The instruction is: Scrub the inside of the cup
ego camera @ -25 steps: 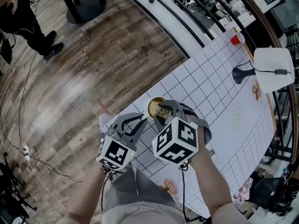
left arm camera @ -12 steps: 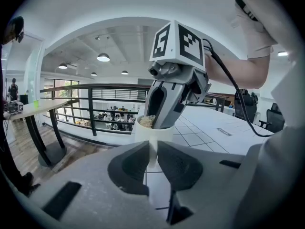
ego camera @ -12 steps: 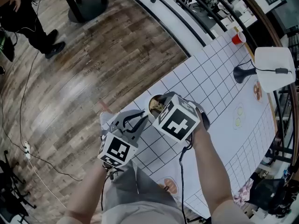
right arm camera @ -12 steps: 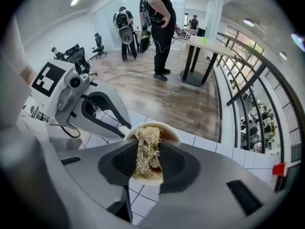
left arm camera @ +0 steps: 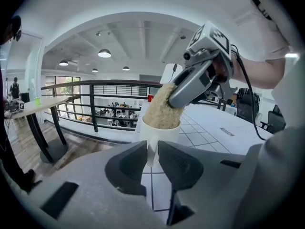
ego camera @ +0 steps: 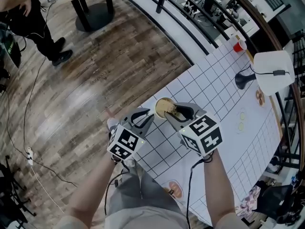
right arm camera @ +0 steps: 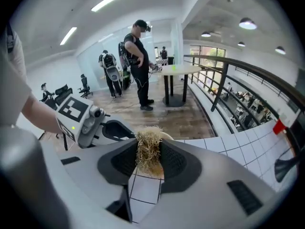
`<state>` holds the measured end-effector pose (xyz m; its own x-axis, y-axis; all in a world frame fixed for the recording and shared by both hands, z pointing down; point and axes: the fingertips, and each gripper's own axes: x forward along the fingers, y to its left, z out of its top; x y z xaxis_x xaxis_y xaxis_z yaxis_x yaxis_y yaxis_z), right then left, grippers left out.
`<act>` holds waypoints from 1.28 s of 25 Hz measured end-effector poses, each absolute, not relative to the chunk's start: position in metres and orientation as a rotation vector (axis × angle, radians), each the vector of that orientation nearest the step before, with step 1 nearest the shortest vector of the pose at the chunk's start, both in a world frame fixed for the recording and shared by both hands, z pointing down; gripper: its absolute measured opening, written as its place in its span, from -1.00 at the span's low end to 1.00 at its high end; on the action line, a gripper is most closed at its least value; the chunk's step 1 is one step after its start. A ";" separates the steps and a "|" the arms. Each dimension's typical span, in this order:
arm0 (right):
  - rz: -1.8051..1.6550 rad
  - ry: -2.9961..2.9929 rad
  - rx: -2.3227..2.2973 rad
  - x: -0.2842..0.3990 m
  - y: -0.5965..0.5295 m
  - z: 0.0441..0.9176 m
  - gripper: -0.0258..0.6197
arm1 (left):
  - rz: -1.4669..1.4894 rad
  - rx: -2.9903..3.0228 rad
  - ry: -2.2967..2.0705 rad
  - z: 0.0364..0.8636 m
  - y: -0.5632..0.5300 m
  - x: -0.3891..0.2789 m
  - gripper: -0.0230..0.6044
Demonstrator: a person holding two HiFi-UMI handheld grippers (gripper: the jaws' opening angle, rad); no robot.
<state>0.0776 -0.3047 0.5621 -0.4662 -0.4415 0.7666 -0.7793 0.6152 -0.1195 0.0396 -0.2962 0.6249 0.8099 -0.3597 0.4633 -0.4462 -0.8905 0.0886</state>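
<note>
Head view: white cup (ego camera: 158, 104) near the table (ego camera: 214, 89) edge that faces the wood floor, at the corner closest to the person. Both grippers meet on it.

Left gripper (ego camera: 145, 119) comes in from 7 o'clock of the cup. In the left gripper view its fingers (left arm camera: 131, 163) are drawn nearly together, with only a thin slot between them. They pinch a white part low on the cup's near side (handle or wall, probably the handle; the view is too close to be sure). Cup body (left arm camera: 164, 135) stands upright just beyond the fingertips.

Right gripper (ego camera: 172, 112) reaches in from 4 o'clock, angled down over the rim. Its fingers (right arm camera: 174, 163) are clamped on a straw-coloured fibrous scrubber (right arm camera: 148, 151). The tuft bulges out above and ahead of the pads. From the left gripper view the scrubber (left arm camera: 159, 111) fills the cup's mouth and rises above the rim, with the right gripper slanting up toward 1 o'clock.

Whether the cup's base rests on the table is not clear.

Far along the table, at 1 o'clock from the cup, stands a red cup (ego camera: 238, 46).
</note>
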 end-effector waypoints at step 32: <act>-0.192 -2.427 1.594 0.064 -0.196 0.271 -0.54 | 0.040 2.969 -1.012 0.316 -0.232 -0.048 -0.88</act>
